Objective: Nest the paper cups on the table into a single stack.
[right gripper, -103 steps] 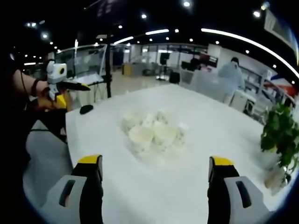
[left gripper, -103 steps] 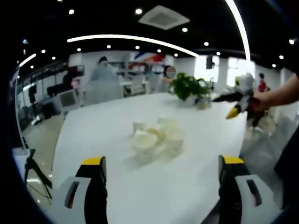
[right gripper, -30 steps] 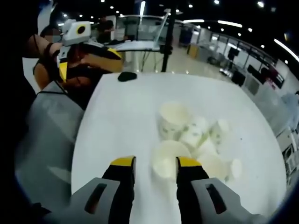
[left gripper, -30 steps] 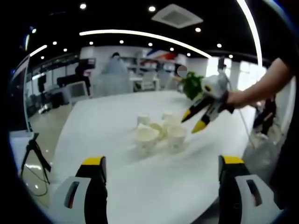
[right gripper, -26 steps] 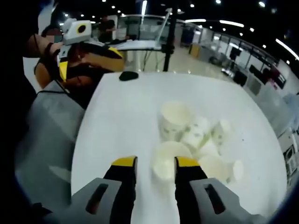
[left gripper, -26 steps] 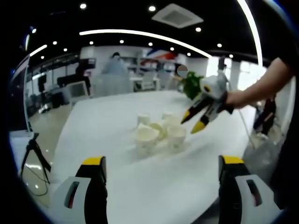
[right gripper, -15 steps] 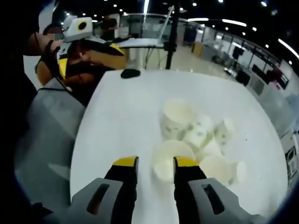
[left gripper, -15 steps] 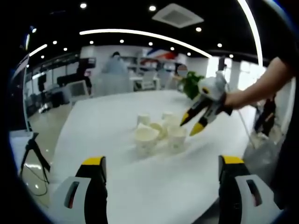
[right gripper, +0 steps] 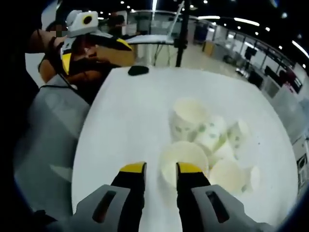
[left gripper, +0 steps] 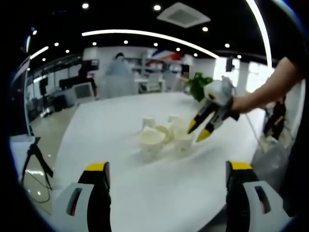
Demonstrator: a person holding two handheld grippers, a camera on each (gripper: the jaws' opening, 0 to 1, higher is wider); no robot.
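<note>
We find the paper cups (right gripper: 207,145) clustered mid-table (right gripper: 125,121), away from every edge. The right gripper (right gripper: 161,169), nearly closed, straddles the rim wall of the nearest cup (right gripper: 183,162), whose axis stands upright just ahead. The left gripper (left gripper: 166,166), spread wide, stays well back.

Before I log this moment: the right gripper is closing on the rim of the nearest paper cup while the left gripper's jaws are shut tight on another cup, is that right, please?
Not quite. In the left gripper view the left gripper has its jaws spread wide, back from the paper cups, holding nothing. The rest holds: in the right gripper view the right gripper has its jaws narrowed on the rim of the nearest cup.
</note>
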